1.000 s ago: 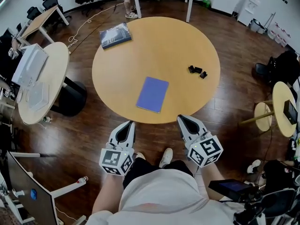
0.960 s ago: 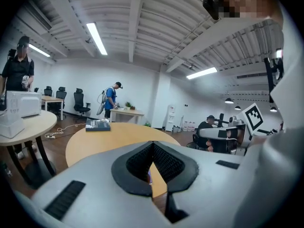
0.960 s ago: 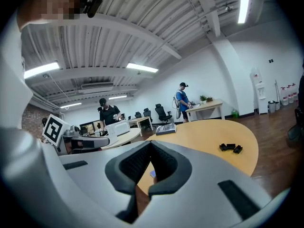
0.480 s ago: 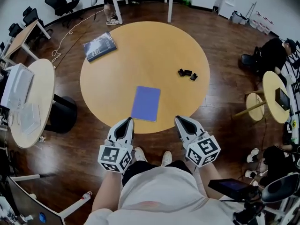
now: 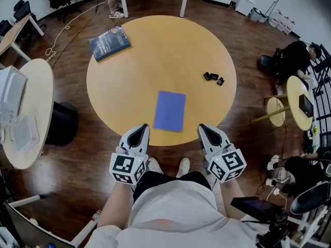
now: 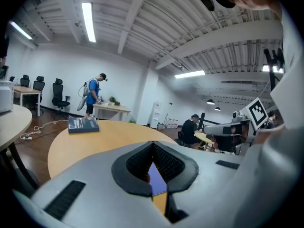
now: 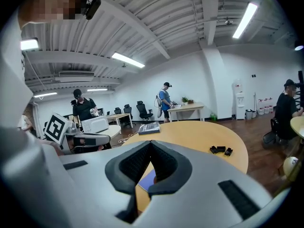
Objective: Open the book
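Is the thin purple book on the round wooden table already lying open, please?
No, the thin purple book lies closed and flat on the round wooden table, showing only its plain cover.

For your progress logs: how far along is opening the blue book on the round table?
Done: nothing; the blue book lies closed. In hand: nothing; left gripper and right gripper are shut, empty, by the table edge. Left: reach it and lift the cover.

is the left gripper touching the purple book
Apart. The head view shows the left gripper at the near edge of the table, with a strip of bare tabletop between its tips and the closed purple book.
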A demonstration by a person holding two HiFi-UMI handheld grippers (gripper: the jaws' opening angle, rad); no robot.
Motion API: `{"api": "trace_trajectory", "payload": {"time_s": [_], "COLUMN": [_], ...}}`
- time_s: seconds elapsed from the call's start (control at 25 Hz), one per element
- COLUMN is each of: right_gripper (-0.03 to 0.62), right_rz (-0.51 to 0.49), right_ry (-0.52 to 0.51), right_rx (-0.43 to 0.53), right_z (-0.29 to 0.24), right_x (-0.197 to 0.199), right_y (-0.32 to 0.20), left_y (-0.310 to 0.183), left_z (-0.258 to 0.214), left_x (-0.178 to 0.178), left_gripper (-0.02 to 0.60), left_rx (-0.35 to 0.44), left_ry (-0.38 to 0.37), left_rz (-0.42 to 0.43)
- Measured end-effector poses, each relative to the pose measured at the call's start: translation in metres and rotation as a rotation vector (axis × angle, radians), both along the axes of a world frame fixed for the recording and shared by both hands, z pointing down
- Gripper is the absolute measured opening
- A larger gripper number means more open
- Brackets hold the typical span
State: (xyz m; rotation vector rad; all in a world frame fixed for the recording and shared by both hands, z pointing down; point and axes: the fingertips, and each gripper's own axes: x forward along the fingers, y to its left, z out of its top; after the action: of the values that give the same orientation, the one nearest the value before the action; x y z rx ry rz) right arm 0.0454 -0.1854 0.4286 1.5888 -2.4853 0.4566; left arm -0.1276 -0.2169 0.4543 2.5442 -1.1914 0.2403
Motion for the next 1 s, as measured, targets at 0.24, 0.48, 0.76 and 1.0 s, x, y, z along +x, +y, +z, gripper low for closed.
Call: {"api": "trace_trajectory", "payload": {"time_s": [0.24,0.48,0.76,1.0], "right_gripper": [-0.005,-0.005,-0.005,-0.005], "right_rz": [0.032,0.038,0.044,0.017], "right_ry": [-0.007,-0.039,-0.078,-0.069], "right_rx": [-0.028,-0.088,-0.195,-0.243], "right_z": [0.006,0.035,0.083,0.105], "right_x": [0.013,0.039,0.087,0.094], "right_y": [-0.002,0.008,0.024,0.032], "left_y": [0.005,0.007,0.016,0.022], "left_z": [0.021,0.071,0.149,0.211], "left_x": [0.036,0.091,0.157,0.180], "left_gripper": [0.011,0.011,0.066,0.097], "left_rx": [-0.016,-0.071,-0.165,-0.147], "left_ry": [-0.052,-0.197,-0.412,-0.607], "left_rz": [0.163,0.299,0.440,0.523]}}
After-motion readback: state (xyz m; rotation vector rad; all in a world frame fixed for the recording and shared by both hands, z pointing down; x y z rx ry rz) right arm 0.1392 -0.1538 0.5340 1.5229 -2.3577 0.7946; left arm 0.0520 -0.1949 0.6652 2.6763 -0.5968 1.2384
